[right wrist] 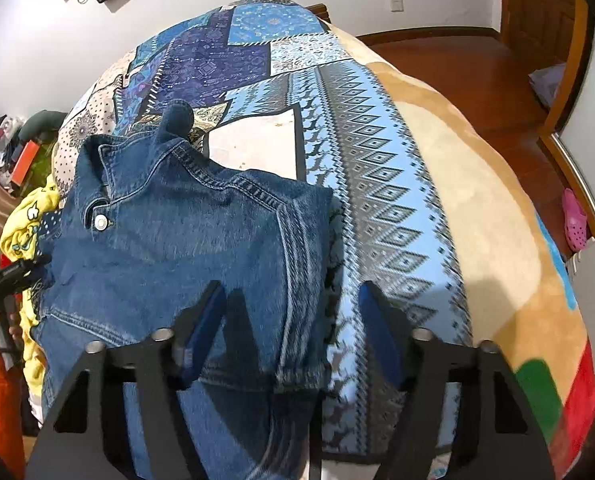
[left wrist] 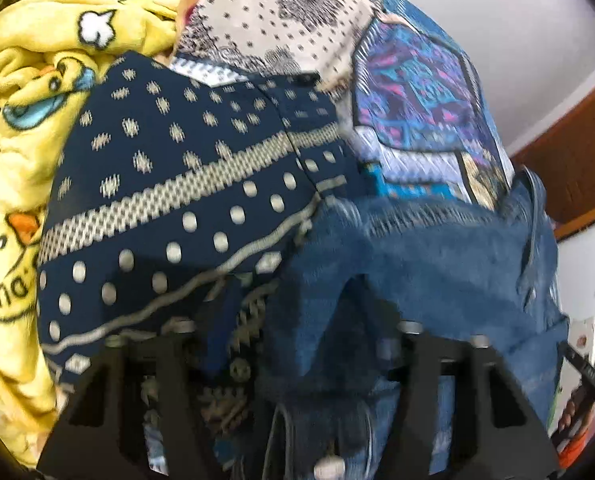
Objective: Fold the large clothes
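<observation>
A blue denim jacket [right wrist: 169,248] lies on the bed, its collar and a silver button toward the far left and its right edge folded. My right gripper [right wrist: 293,312] is open just above the jacket's right edge, its blue pads wide apart and holding nothing. In the left wrist view the denim jacket [left wrist: 417,264] drapes over my left gripper [left wrist: 293,344]. The fingertips are buried under cloth, so I cannot tell how the jaws stand. The left gripper also shows at the left edge of the right wrist view [right wrist: 9,280], beside the jacket.
A patterned blue patchwork bedspread [right wrist: 377,184] covers the bed, with a tan blanket [right wrist: 489,216] to its right. A yellow duck-print blanket [left wrist: 29,128] is heaped at the left. Wooden floor [right wrist: 477,76] and a pink shoe [right wrist: 575,220] lie beyond the bed's right edge.
</observation>
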`<state>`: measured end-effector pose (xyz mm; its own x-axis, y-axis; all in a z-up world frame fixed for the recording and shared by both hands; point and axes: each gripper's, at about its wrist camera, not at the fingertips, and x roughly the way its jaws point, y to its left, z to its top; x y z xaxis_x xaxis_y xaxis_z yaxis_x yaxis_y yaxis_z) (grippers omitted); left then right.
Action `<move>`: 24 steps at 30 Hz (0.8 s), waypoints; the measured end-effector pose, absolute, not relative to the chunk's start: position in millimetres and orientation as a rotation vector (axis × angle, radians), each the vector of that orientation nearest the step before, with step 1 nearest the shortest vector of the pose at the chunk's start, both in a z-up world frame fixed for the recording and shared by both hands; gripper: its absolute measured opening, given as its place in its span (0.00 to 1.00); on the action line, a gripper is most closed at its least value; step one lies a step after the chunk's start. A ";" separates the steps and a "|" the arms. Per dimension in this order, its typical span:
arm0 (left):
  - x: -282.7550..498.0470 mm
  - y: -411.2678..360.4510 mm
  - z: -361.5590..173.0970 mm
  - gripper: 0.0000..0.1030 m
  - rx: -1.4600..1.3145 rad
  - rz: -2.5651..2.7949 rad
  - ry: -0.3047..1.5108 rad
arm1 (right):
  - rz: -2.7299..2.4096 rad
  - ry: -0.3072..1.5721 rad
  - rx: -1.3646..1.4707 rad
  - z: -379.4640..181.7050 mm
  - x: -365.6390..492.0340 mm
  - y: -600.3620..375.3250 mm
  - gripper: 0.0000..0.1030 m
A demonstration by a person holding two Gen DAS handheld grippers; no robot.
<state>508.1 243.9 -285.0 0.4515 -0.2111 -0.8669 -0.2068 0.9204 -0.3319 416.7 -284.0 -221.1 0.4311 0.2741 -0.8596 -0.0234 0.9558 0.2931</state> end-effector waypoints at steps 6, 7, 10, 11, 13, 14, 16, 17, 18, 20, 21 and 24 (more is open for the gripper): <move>506.1 237.1 -272.6 0.09 -0.395 0.004 1.036 | 0.213 1.110 0.270 -223.3 429.0 -282.7 0.15; 504.1 236.3 -268.0 0.08 -0.381 0.013 1.028 | 0.218 1.107 0.267 -221.6 431.7 -282.5 0.14; 495.9 241.6 -250.2 0.07 -0.368 0.047 1.000 | 0.254 1.093 0.244 -208.6 450.0 -279.0 0.14; 492.3 246.0 -243.2 0.07 -0.376 0.057 0.985 | 0.266 1.088 0.239 -201.9 458.7 -276.1 0.14; 482.8 258.3 -227.8 0.03 -0.384 0.098 0.947 | 0.286 1.064 0.212 -186.1 474.8 -266.1 0.14; 480.0 265.1 -222.2 0.02 -0.379 0.125 0.932 | 0.295 1.043 0.180 -175.3 485.0 -255.8 0.14; 472.4 279.1 -209.8 0.00 -0.325 0.219 0.884 | 0.307 1.012 0.140 -162.8 497.7 -238.9 0.14; 471.3 285.8 -207.5 0.00 -0.314 0.233 0.879 | 0.309 1.002 0.129 -160.7 501.7 -231.5 0.14; 470.3 293.6 -207.4 0.00 -0.326 0.236 0.886 | 0.307 0.992 0.111 -158.9 507.7 -222.1 0.14; 468.6 306.8 -211.3 0.00 -0.363 0.234 0.915 | 0.288 0.989 0.075 -165.1 515.8 -209.7 0.14; 468.3 309.6 -213.7 0.00 -0.368 0.226 0.926 | 0.269 0.997 0.065 -173.3 519.7 -206.0 0.14; 466.0 307.3 -221.3 0.00 -0.336 0.227 0.945 | 0.204 1.038 0.036 -197.2 528.2 -207.6 0.14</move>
<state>466.0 307.3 -221.3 0.5681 0.0436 -0.8218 -0.3342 0.9248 -0.1820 528.2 -207.6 -197.2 0.4910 0.1846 -0.8514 -0.1506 0.9806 0.1257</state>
